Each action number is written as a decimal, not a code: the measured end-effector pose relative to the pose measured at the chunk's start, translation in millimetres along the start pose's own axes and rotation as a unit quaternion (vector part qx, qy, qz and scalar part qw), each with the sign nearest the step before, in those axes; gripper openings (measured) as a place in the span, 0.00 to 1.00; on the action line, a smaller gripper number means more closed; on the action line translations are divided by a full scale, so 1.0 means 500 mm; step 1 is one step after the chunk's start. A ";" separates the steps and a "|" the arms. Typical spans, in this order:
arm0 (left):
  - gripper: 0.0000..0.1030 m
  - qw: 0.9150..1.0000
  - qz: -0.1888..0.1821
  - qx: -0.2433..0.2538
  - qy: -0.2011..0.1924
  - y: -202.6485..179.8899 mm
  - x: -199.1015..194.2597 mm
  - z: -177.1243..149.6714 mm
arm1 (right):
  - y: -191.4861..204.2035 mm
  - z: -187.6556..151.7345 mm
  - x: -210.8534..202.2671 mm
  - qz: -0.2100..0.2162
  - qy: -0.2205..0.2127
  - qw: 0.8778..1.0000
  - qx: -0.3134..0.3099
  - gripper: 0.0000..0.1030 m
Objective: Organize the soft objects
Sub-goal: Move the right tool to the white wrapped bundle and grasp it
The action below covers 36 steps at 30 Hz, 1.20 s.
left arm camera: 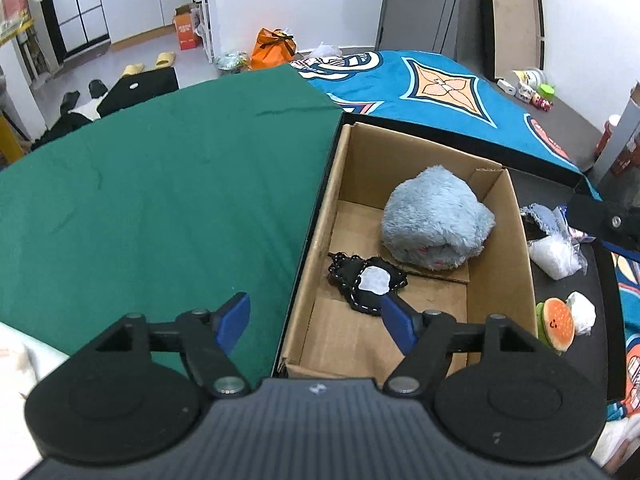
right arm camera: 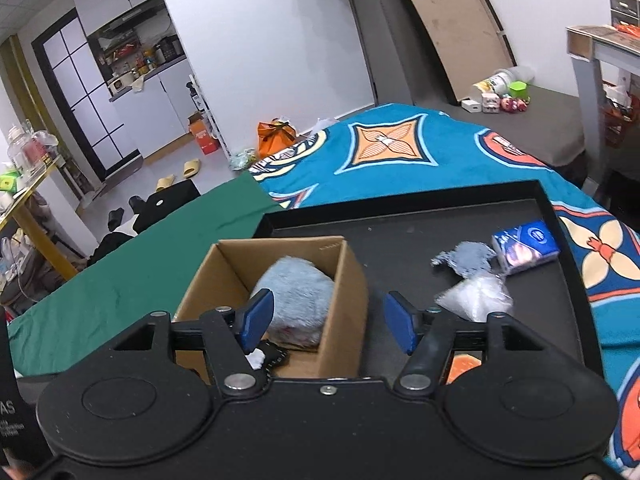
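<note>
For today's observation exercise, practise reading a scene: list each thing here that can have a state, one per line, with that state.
Cardboard box: open-topped, partly filled.
Blue plush: inside the box, rolled up.
Black pouch: lying flat on the box floor.
Left tongs: open, empty.
Right tongs: open, empty.
Burger toy: outside the box, on the black tray.
Tissue pack: on the tray, unopened.

Both grippers' fingers [left arm camera: 234, 318] [right arm camera: 256, 320] apart, empty.
</note>
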<state>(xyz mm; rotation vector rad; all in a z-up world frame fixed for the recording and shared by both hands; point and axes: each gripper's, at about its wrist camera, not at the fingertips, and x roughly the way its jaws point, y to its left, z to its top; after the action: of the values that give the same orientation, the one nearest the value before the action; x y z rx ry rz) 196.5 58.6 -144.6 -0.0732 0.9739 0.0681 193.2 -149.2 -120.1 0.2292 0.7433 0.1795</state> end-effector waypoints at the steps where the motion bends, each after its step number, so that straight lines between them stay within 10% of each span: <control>1: 0.70 1.000 0.003 0.002 0.000 -0.003 -0.001 0.000 | -0.008 -0.002 -0.002 0.000 0.001 1.000 0.003 0.61; 36: 0.75 0.989 0.108 0.096 0.021 -0.124 0.018 0.005 | -0.206 -0.112 0.015 -0.036 0.052 0.995 0.072 0.70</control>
<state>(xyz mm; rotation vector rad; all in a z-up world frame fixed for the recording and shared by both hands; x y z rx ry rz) 209.5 -2.5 -148.8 0.2094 1.0243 0.1718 168.3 -238.3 -192.7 0.3310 0.8674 0.0691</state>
